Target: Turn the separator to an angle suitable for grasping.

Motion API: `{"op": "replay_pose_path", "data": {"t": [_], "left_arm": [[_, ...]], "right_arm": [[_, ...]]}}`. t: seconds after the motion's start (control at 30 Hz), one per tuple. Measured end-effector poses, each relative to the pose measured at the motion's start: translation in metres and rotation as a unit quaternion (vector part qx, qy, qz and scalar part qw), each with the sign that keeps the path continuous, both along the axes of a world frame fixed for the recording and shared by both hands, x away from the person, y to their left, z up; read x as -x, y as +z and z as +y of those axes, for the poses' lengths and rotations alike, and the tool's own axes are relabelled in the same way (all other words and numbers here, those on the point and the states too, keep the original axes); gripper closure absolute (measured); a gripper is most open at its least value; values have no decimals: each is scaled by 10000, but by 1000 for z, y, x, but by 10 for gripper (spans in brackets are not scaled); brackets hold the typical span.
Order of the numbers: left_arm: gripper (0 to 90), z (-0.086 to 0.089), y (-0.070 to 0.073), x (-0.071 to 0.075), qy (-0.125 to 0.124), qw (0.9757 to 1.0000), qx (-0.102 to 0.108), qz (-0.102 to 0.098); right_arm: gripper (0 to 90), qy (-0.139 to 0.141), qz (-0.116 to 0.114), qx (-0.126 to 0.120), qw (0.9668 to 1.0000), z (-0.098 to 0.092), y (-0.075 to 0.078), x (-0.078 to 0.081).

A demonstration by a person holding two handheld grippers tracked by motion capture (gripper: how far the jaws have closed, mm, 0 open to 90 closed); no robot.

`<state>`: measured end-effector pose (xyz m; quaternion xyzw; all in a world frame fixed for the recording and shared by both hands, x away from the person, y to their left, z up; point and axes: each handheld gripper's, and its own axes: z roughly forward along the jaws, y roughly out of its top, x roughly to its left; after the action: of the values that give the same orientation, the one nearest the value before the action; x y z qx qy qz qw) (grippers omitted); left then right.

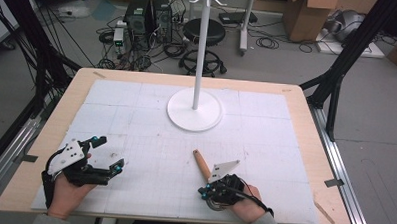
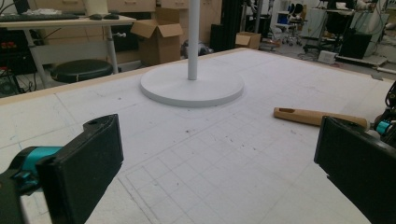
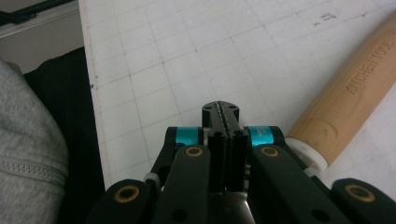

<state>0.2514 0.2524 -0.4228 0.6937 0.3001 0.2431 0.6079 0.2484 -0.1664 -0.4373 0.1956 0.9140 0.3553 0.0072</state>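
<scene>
Item: wooden-handled kitchen tool [image 1: 201, 165], lying flat on the white gridded mat [image 1: 151, 125], its handle slanting away from the person, with the free end, which carries a slot, pointing toward the stand. It sits just beside the right gripper [image 1: 210, 188], on that gripper's left flank as the high view shows it. In the right gripper view the handle [image 3: 348, 105] runs up the right of the frame, stamped with lettering, and a white collar joins it to a part hidden under the gripper body. Whether the gripper touches the tool cannot be told. Right gripper [image 3: 220, 108]: jaws pressed together with nothing between them, tips aimed at the bare mat near the table's front edge. A closed, empty tool beside the handle suggests no grip is being made on it now. Left gripper [image 1: 107, 154]: jaws spread wide, empty, held low over the mat well apart from the tool. In its own view the two black pads [image 2: 91, 161] frame the scene, the handle [image 2: 317, 116] lying ahead toward the right pad, so it appears positioned to approach. Fixture: white stand, round base [image 1: 194, 115] and upright pole [image 1: 203, 47] with hooks at the top, ahead of both grippers at the far middle of the mat. It is probably the hanging place for the tool.
</scene>
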Motion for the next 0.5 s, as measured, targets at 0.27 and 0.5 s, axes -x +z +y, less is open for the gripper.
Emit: {"op": "replay_pose_path", "data": {"t": [0.27, 0.5], "left_arm": [[18, 0, 0, 0, -6, 10000, -1, 9], [18, 0, 0, 0, -12, 10000, -11, 8]], "right_arm": [[900, -39, -7, 32, 10000, -5, 0, 0], [900, -58, -20, 79, 10000, -8, 1, 0]]}}
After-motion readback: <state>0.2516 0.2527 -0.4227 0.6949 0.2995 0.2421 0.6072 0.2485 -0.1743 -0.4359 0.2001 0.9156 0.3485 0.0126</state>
